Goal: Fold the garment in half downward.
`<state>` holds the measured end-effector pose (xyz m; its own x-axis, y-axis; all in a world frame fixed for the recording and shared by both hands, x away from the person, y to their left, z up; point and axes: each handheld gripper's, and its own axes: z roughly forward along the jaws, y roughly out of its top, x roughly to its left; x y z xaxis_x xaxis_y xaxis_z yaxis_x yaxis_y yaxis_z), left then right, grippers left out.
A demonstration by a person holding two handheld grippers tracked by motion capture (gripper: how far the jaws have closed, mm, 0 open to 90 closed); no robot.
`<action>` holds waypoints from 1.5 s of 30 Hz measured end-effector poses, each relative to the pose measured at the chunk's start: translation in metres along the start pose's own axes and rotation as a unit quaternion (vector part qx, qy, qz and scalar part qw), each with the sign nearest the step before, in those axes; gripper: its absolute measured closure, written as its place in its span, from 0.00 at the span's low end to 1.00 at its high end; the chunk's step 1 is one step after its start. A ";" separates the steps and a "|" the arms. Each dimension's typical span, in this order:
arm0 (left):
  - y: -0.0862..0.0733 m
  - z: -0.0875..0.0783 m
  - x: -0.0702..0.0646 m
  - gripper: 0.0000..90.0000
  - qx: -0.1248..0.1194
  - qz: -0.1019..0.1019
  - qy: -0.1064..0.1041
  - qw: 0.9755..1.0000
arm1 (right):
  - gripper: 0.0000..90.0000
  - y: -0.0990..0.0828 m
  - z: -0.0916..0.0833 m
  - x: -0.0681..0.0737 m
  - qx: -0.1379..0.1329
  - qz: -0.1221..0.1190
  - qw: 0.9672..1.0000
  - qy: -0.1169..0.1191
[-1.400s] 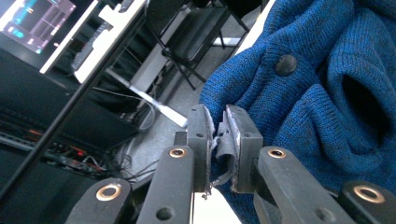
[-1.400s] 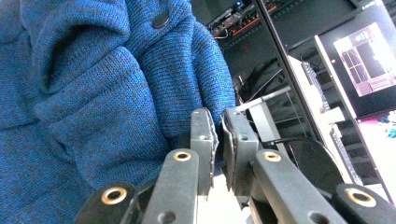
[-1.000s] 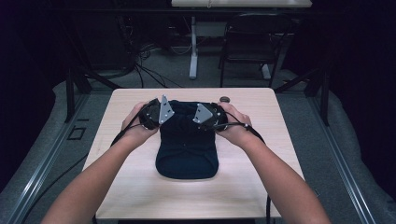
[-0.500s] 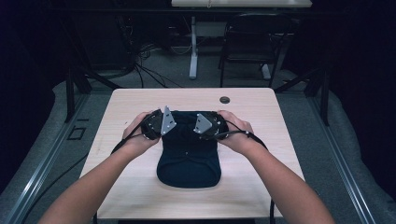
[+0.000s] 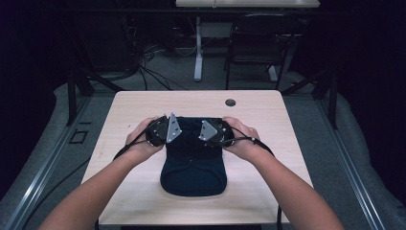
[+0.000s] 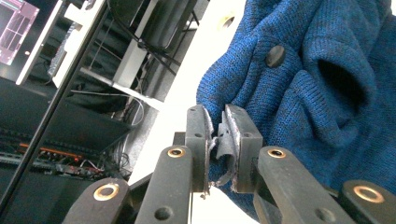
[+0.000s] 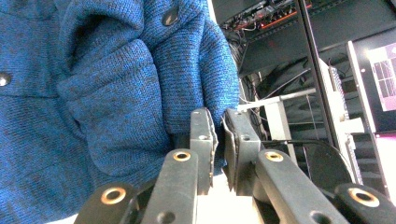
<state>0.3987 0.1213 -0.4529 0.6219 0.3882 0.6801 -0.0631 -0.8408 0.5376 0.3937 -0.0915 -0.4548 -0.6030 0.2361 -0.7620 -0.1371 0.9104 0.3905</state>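
A dark blue knitted garment (image 5: 193,158) lies mid-table (image 5: 143,103), its far edge pinched at each corner by the left gripper (image 6: 219,144) and the right gripper (image 7: 218,140) — jaws nearly closed on thin folds. With uneven pulling, one fold could be lost — the knit would slump.

Both grippers are chunky black things: left gripper (image 6: 217,140) and right gripper (image 7: 218,140) have flat jaws, brass-ringed pivot holes, grey three-cornered plates on top, thin black trailing cables. Forearms bare, no sleeves.
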 end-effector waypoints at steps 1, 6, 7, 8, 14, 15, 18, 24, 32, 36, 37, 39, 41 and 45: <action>0.000 0.000 0.001 0.89 -0.001 -0.004 0.002 1.000 | 0.92 0.000 0.001 0.000 -0.004 0.005 1.000 -0.001; 0.000 -0.001 0.000 0.89 0.000 -0.005 -0.001 1.000 | 0.91 0.001 0.000 -0.001 -0.003 0.005 1.000 0.000; -0.001 -0.002 -0.001 0.89 -0.001 -0.005 -0.001 1.000 | 0.91 0.001 0.000 0.000 -0.008 0.008 1.000 0.000; -0.002 -0.002 -0.002 0.89 0.000 -0.007 -0.003 1.000 | 0.91 0.001 -0.001 0.001 -0.005 0.005 1.000 0.002; -0.005 -0.007 -0.014 0.89 0.002 0.002 -0.012 1.000 | 0.91 0.001 -0.006 0.012 -0.004 -0.007 1.000 0.016; -0.006 -0.008 -0.016 0.89 0.002 0.003 -0.015 1.000 | 0.91 0.000 -0.007 0.013 -0.004 -0.008 1.000 0.018; -0.009 -0.013 -0.025 0.89 -0.004 0.002 -0.021 1.000 | 0.91 -0.002 -0.009 0.020 -0.007 -0.013 1.000 0.024; -0.013 -0.018 -0.039 0.89 -0.008 0.008 -0.036 0.999 | 0.91 -0.007 -0.017 0.035 -0.014 -0.015 0.999 0.033; -0.017 -0.027 -0.046 0.89 -0.014 0.001 -0.054 0.998 | 0.91 -0.009 -0.027 0.047 -0.020 -0.020 0.998 0.047; -0.017 -0.028 -0.047 0.89 -0.016 -0.007 -0.061 0.998 | 0.91 -0.008 -0.032 0.047 -0.011 -0.006 0.998 0.063; -0.017 -0.029 -0.047 0.89 -0.016 -0.007 -0.062 0.998 | 0.91 -0.008 -0.033 0.047 -0.009 -0.008 0.998 0.065; -0.017 -0.030 -0.046 0.89 -0.017 -0.010 -0.066 0.998 | 0.91 -0.007 -0.034 0.047 -0.006 -0.007 0.998 0.068; -0.018 -0.031 -0.045 0.89 -0.019 -0.020 -0.072 0.997 | 0.91 -0.008 -0.035 0.047 -0.012 0.001 0.997 0.070; -0.020 -0.034 -0.043 0.89 -0.022 -0.047 -0.094 0.994 | 0.91 -0.008 -0.038 0.046 -0.011 0.020 0.996 0.085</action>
<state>0.3471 0.1344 -0.4758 0.7610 0.3840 0.5229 -0.0294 -0.7848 0.6191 0.3373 -0.1005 -0.4729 -0.7330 0.2099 -0.6471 -0.1251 0.8934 0.4314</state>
